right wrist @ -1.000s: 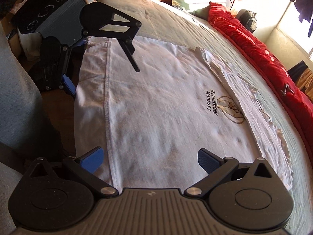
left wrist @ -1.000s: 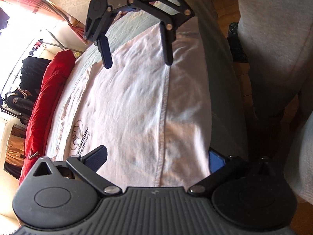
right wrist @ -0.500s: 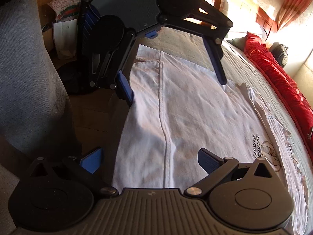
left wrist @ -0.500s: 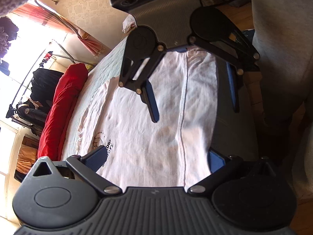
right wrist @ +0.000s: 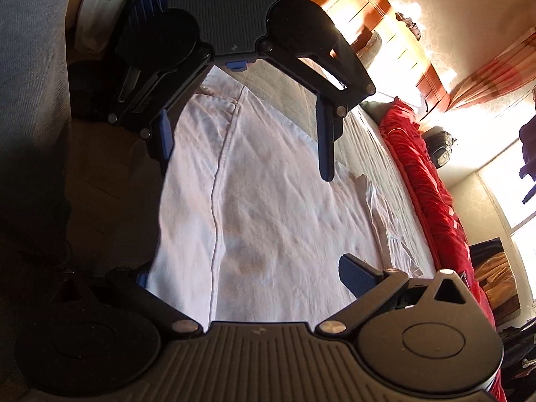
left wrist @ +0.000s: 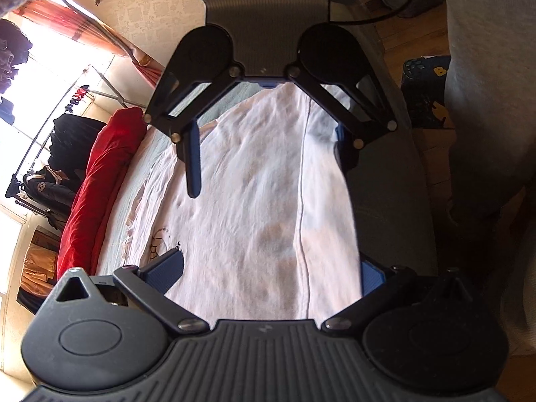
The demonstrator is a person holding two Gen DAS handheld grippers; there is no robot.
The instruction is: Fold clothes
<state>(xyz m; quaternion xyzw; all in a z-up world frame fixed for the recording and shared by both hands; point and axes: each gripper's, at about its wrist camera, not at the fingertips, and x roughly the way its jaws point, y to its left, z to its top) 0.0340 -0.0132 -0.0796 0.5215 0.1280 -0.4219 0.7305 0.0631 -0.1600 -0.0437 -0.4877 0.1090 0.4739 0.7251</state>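
Since a second ago, both my grippers have swung to face each other across the shirt (left wrist: 261, 201). Left gripper (left wrist: 271, 268): jaws wide, straddling its hem. Right gripper (right wrist: 248, 271): likewise spread. Shirt: flat on bed (left wrist: 385, 207), hem overhanging; red quilt (left wrist: 97, 184) beyond.

Right claw (left wrist: 268, 164) and left claw (right wrist: 244, 147) now face closer.
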